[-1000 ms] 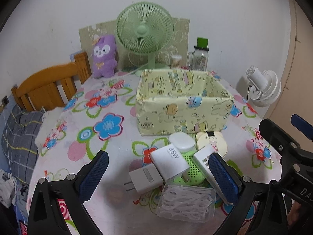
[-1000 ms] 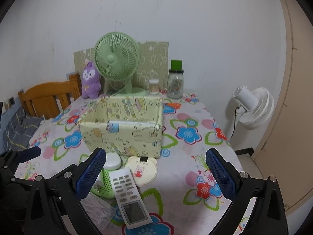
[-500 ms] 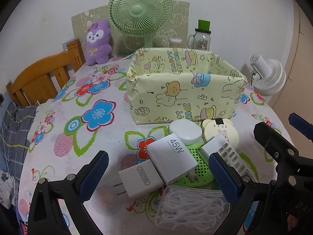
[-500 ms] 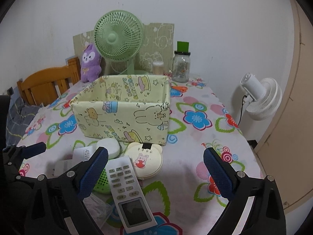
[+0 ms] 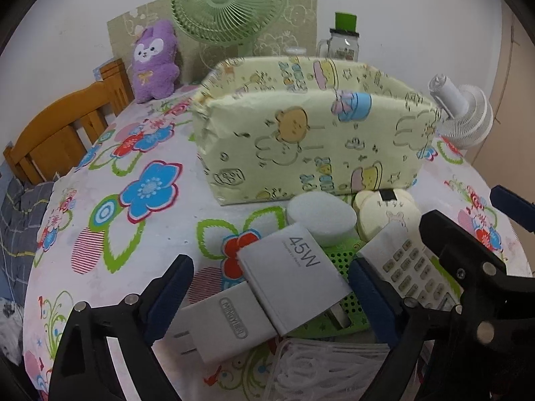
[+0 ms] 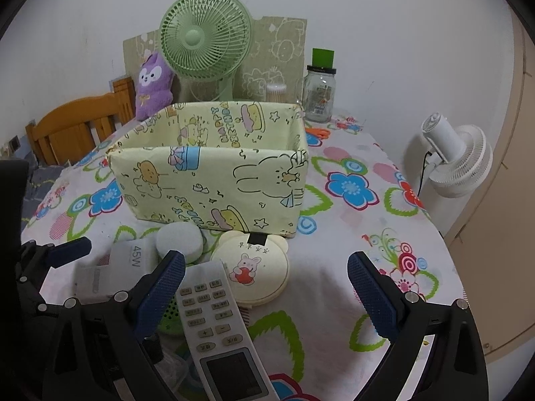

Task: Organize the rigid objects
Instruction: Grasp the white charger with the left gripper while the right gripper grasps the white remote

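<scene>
- Left gripper [image 5: 267, 295]: jaws set apart and just been closing; two white chargers lie between the blue pads, no pad seen pressing on either.
- Right gripper [image 6: 265, 295]: jaws wide, holding nothing; the near end of the remote and the edge of the round case lie in the gap.
- Clear box of white floss picks [image 5: 329, 371]: nearest the left camera, partly under the chargers; contents blurred, so the identification is tentative.
- Plug charger [image 5: 222, 325]: white, prongs pointing left, lying flat just beside the left pad.
- 45W charger [image 5: 294, 279]: white block, tilted, resting on the plug charger and on the green perforated tray [image 5: 344, 260].
- Remote control [image 6: 217, 327]: white, lying lengthwise, screen end nearest the right camera, beside that gripper's left pad.
- Round white case [image 5: 321, 217]: touching the far edge of the 45W charger.
- Bear-shaped cream case [image 6: 254, 270]: flat, just in front of the storage box, touching the remote's far end.
- Storage box [image 6: 214, 187]: pale yellow, cartoon print, open top, mid-table; its inside is not seen to the bottom.
- Tablecloth [image 6: 351, 187]: white with flowers.
- Far edge: purple plush toy [image 6: 153, 83], green desk fan [image 6: 205, 36], glass jar with green lid [image 6: 319, 90].
- Off the table: wooden chair [image 5: 63, 127] left, white fan [image 6: 458, 157] right.
</scene>
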`<action>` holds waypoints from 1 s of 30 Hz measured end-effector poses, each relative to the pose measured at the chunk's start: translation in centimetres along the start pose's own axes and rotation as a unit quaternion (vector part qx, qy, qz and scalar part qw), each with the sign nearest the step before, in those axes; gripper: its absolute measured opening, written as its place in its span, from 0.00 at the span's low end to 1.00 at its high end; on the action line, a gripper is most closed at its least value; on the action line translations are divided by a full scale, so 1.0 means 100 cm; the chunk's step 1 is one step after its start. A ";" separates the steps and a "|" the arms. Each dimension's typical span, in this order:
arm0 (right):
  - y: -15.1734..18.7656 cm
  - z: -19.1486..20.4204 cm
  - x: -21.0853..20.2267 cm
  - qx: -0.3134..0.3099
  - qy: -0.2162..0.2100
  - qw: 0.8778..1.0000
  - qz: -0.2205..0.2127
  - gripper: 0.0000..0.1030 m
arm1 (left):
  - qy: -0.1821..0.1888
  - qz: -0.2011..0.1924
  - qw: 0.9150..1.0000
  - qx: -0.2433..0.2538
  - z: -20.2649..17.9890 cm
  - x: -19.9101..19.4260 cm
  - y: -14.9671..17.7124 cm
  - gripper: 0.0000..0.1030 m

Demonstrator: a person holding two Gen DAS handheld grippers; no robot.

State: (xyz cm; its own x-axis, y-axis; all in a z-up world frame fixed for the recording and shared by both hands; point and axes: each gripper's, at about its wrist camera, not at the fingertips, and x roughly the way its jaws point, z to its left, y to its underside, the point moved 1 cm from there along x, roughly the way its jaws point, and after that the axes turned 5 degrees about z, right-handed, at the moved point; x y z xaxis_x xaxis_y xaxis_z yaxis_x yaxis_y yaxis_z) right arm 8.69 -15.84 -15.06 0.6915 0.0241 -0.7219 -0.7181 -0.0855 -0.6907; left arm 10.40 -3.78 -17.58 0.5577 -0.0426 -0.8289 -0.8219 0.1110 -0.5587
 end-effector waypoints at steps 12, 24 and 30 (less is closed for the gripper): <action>0.002 -0.001 0.010 0.007 0.000 1.000 0.014 0.96 | 0.017 0.003 1.000 0.001 -0.001 0.009 0.003 0.68; 0.010 0.015 0.010 0.000 -0.015 0.999 0.031 0.90 | 0.001 0.006 1.000 -0.005 0.015 -0.001 0.016 0.68; 0.014 0.017 0.018 0.016 -0.034 0.998 0.055 0.84 | -0.010 0.004 1.000 -0.010 0.027 -0.002 0.021 0.68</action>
State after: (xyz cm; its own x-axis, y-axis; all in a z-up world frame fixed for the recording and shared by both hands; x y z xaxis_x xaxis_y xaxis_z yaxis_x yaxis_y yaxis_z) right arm 8.79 -14.19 -17.38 0.6016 0.0837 -0.7944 -0.7928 -0.0594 -0.6066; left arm 8.89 -0.89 -18.47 0.5536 -0.0228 -0.8325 -0.8281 0.0904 -0.5532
